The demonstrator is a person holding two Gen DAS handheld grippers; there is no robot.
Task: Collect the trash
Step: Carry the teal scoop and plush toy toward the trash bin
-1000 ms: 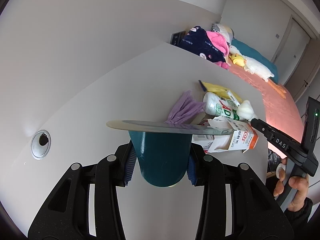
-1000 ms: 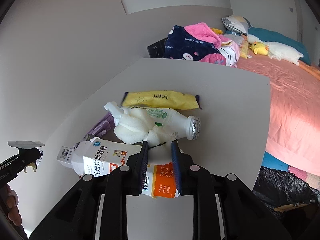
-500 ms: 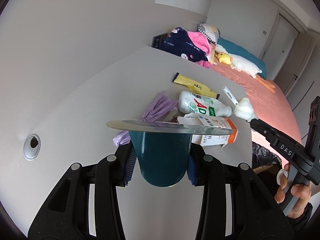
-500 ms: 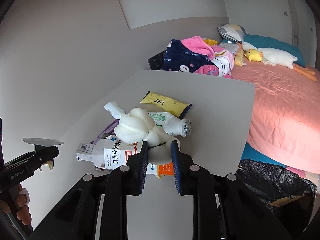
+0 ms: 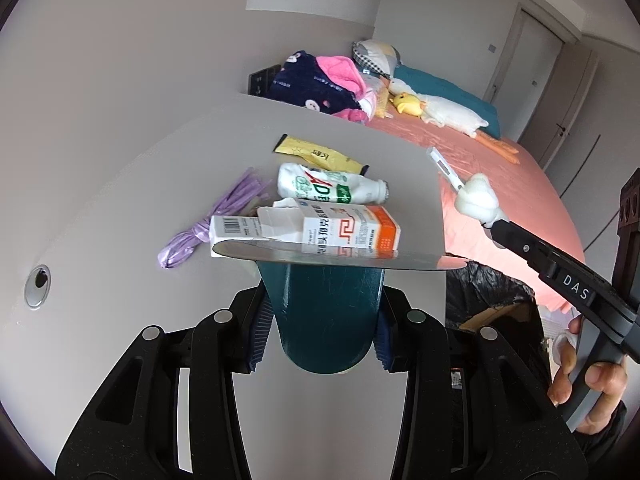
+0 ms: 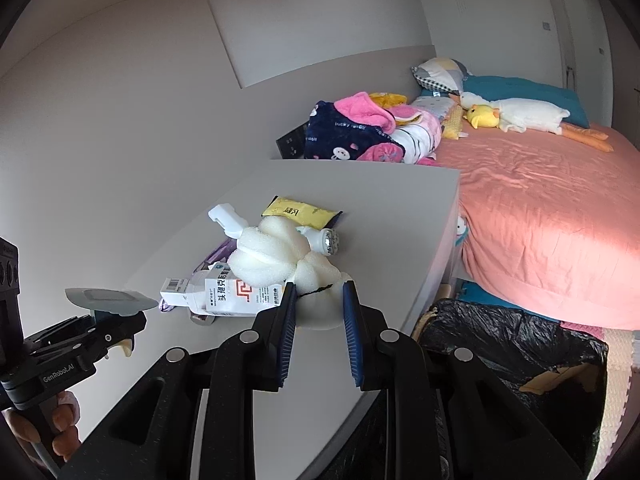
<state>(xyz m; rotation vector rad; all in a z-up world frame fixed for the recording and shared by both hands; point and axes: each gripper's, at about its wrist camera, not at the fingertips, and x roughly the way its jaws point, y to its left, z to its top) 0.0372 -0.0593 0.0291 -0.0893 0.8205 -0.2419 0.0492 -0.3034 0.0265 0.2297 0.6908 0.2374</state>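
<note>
Your left gripper was clamped on a teal cone-shaped piece topped by a thin grey disc; what that item was could not be told, and its disc hid the near edge of the torn medicine carton on the grey table. Your right gripper was pinched narrow on a white foam wad with a white plastic stick poking out of it, and that wad blocked most of the white AD drink bottle, leaving only its cap end showing. The left wrist view gave you the bottle whole, lying on its side between the yellow sachet and the carton, and the purple plastic bundle in full; the right wrist view caught only a sliver of that bundle. The left wrist view also showed the foam wad held out past the table's edge, over the pink bedspread as seen from there. Only the right wrist view opened up the black bin bag beside the table, its mouth partly cut off by the frame and something tan and unclear inside. Your right hand was half out of frame in the left wrist view.
</note>
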